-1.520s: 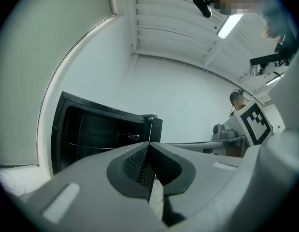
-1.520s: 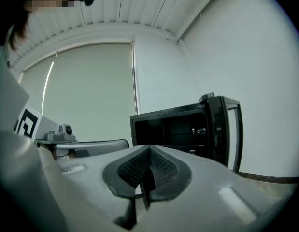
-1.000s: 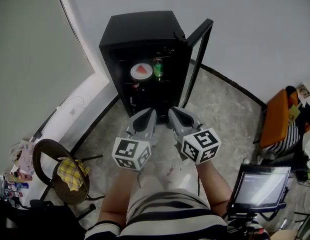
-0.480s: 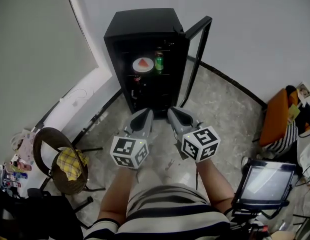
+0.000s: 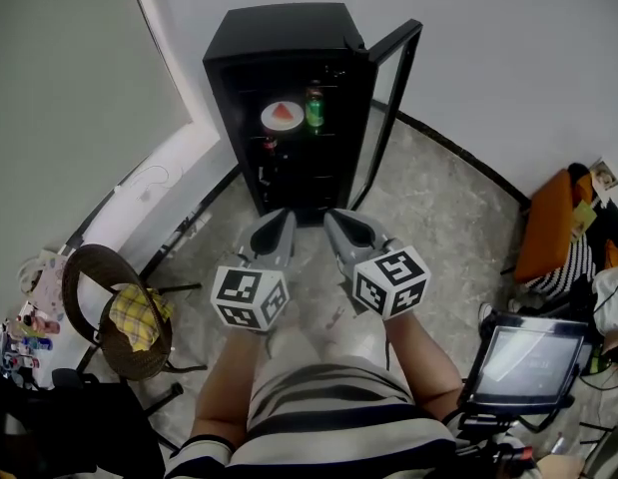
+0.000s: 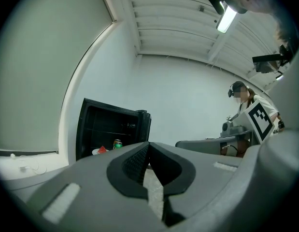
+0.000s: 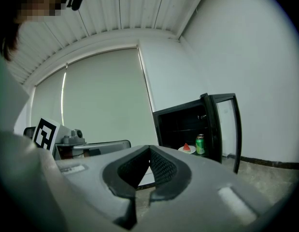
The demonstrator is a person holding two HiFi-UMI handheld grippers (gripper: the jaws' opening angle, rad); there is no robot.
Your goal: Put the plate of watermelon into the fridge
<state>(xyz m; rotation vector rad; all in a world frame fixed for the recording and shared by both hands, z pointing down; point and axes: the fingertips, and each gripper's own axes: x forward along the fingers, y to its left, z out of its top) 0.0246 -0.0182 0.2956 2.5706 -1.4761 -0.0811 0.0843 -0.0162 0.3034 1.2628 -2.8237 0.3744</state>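
Note:
The white plate with a watermelon slice (image 5: 282, 116) sits on a shelf inside the black fridge (image 5: 279, 43), whose door (image 5: 390, 88) stands open to the right. A green can (image 5: 313, 113) stands right beside the plate. The left gripper view also shows the plate (image 6: 98, 151), and so does the right gripper view, with the plate (image 7: 187, 149) next to the can (image 7: 200, 144). My left gripper (image 5: 285, 214) and right gripper (image 5: 333, 215) hover side by side in front of the fridge, well short of it. Both are shut with nothing between the jaws.
A round chair with a yellow checked cloth (image 5: 134, 322) stands at the left. A screen on a stand (image 5: 518, 362) is at the lower right, an orange seat (image 5: 548, 230) beyond it. A white ledge (image 5: 154, 203) runs along the left wall.
The fridge has slid a little higher in the head view and both grippers have shifted slightly left. The plate stays on its shelf; both grippers stay shut.

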